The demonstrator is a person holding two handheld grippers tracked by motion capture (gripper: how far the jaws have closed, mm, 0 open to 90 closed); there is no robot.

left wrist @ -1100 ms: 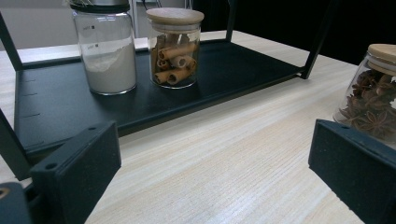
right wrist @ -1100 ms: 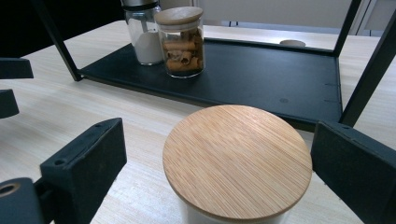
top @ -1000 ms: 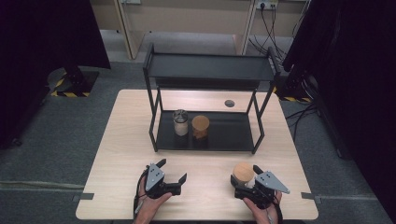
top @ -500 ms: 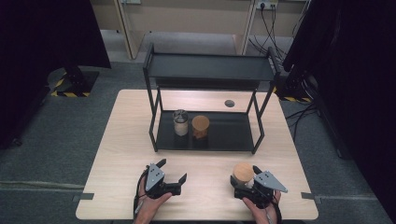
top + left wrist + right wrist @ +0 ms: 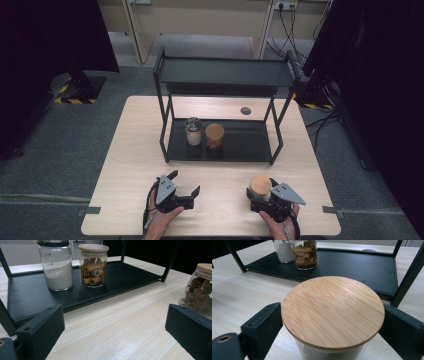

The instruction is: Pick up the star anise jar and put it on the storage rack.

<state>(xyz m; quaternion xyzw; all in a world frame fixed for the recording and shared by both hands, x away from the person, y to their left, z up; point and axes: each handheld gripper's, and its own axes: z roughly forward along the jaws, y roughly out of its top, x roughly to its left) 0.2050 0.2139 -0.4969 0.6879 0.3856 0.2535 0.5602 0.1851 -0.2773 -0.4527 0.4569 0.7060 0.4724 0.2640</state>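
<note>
A glass jar of star anise with a round wooden lid [image 5: 260, 185] [image 5: 332, 312] [image 5: 200, 287] stands near the table's front right. My right gripper [image 5: 260, 193] [image 5: 332, 322] straddles it. Its jaws have just been closing, and now both pads sit against the jar's sides under the lid's rim. At the front left my left gripper [image 5: 185, 182] [image 5: 112, 325] rests on the table, open, with bare wood between its jaws. On the lower tray of the black rack [image 5: 250, 145] stand a jar of white powder [image 5: 193, 131] [image 5: 58, 270] and a jar of cinnamon sticks [image 5: 214, 135] [image 5: 93, 267].
The rack's top shelf [image 5: 225, 72] overhangs the lower tray, with thin black posts [image 5: 277, 142] at the corners. A small round grommet [image 5: 245, 110] sits in the tabletop behind the rack. Bare wood lies between the rack's front edge and both grippers.
</note>
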